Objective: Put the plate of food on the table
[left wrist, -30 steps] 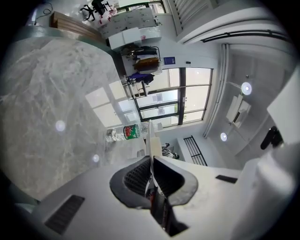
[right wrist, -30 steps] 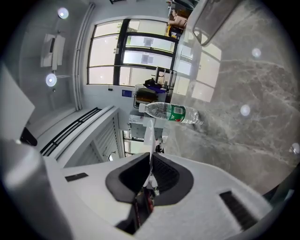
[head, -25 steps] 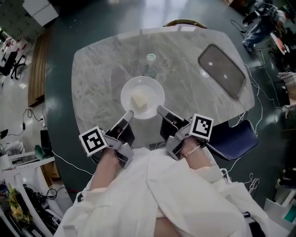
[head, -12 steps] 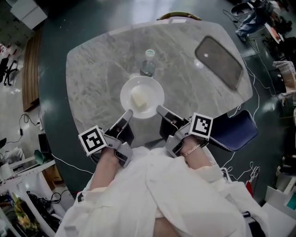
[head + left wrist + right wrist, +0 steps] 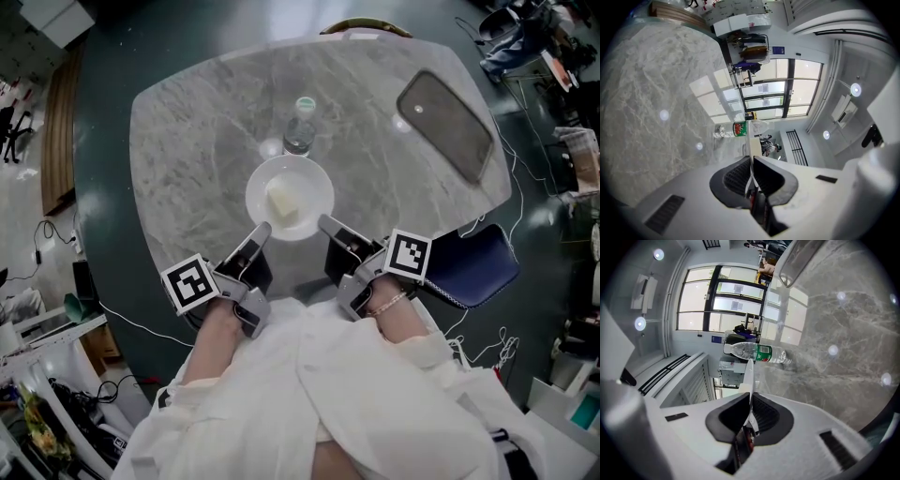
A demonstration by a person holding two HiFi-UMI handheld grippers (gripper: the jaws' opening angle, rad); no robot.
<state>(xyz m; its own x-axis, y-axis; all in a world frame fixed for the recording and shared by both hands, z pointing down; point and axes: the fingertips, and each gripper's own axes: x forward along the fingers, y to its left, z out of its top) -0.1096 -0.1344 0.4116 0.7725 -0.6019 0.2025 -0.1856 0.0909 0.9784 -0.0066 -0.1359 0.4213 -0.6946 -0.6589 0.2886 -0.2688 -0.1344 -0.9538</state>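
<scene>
A white plate with a pale block of food is over the near middle of the marble table. My left gripper is shut on the plate's near-left rim. My right gripper is shut on its near-right rim. In the left gripper view the plate's thin edge runs up from between the pads of the left gripper. The right gripper view shows the same edge pinched by the right gripper. Whether the plate touches the tabletop I cannot tell.
A clear water bottle with a green and red label stands just beyond the plate. A dark oblong tray lies at the table's far right. A blue chair stands by the right edge. Cables and clutter cover the floor around.
Both grippers keep the same hold on the plate. The table has shifted slightly left in the head view; the plate sits much as before relative to the bottle.
</scene>
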